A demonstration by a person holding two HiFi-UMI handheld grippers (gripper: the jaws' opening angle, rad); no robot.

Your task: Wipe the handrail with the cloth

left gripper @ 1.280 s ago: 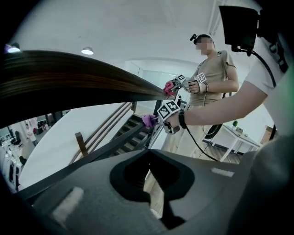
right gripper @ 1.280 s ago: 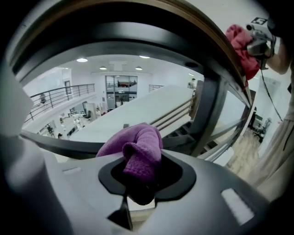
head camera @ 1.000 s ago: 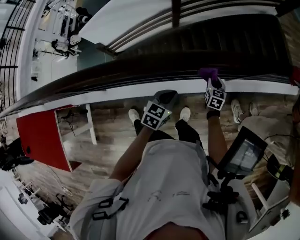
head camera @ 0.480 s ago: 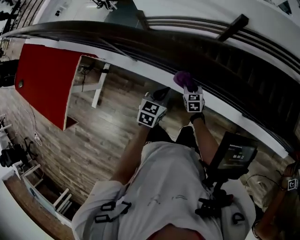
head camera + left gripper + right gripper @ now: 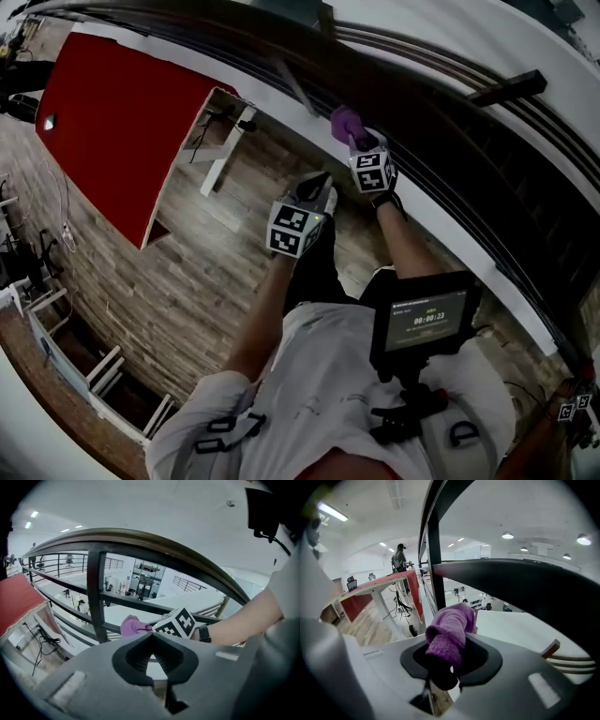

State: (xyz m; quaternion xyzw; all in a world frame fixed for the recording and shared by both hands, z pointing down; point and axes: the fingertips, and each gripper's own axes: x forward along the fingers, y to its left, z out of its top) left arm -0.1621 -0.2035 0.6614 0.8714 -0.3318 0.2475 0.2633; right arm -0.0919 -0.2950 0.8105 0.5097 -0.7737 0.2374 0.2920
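Nearest the person's body, the left gripper (image 5: pixel 151 654) is held low, on the person's side of the railing. Its jaws meet at the tips and nothing is between them. It takes no part in the work at this moment.

Just beyond it and to its right, the right gripper (image 5: pixel 444 670) is raised toward the rail. Its jaws are closed on the lower end of the cloth (image 5: pixel 451 632), so that most of the purple fabric stands out past the jaw tips as a rolled, drooping bundle.

The cloth appears to be a fleecy or terry material. It is judged to be light, soft and limp, with no stiffness of its own and a surface that should drag rather than slip. It is not fragile. The present hold low on the bundle looks sound, since it leaves a padded end free to press on the rail. A hold nearer the free end would risk the jaws themselves rubbing the rail.

The cloth's free end lies at the near edge of the handrail (image 5: pixel 450 159), just below the dark top member in the right gripper view. Whether it touches cannot be told. The handrail is a long, dark, curved bar, rigid and fixed, carried on upright posts (image 5: pixel 96 592).

Beyond and below the railing, the lower floor shows a red panel (image 5: pixel 112 112) and wood flooring (image 5: pixel 187 281).
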